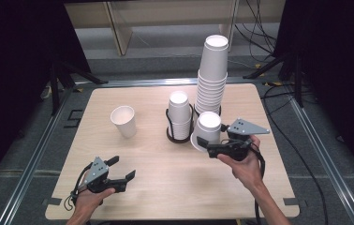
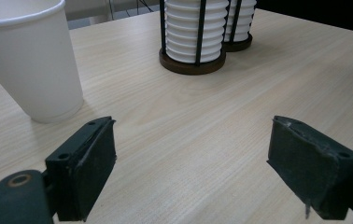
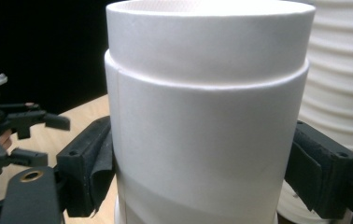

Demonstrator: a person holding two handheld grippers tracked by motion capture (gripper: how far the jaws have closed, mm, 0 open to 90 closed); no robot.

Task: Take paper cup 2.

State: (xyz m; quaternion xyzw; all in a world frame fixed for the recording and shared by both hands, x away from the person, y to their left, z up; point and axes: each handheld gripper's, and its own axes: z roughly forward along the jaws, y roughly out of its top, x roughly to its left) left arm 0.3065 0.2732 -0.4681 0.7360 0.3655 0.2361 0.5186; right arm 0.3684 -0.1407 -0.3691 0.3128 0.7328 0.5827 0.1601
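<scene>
Your right gripper [image 1: 209,146] grasps a cup [image 1: 209,125] between its fingers; the left gripper [image 1: 117,174] rests released, so placing remains.

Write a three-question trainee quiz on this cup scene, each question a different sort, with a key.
1. True or false: the left gripper is holding the single cup.
2. Multiple choice: the cups between the right gripper's jaws are A) one cup, B) two nested cups, C) a lid.
3. Fill in: the tall cup stack and the shorter stack each stand in a black wire ____.

Key:
1. False; its jaws are open over bare table, with the cup standing apart.
2. B; the right gripper view shows an inner rim above the outer cup.
3. Holder.
</scene>
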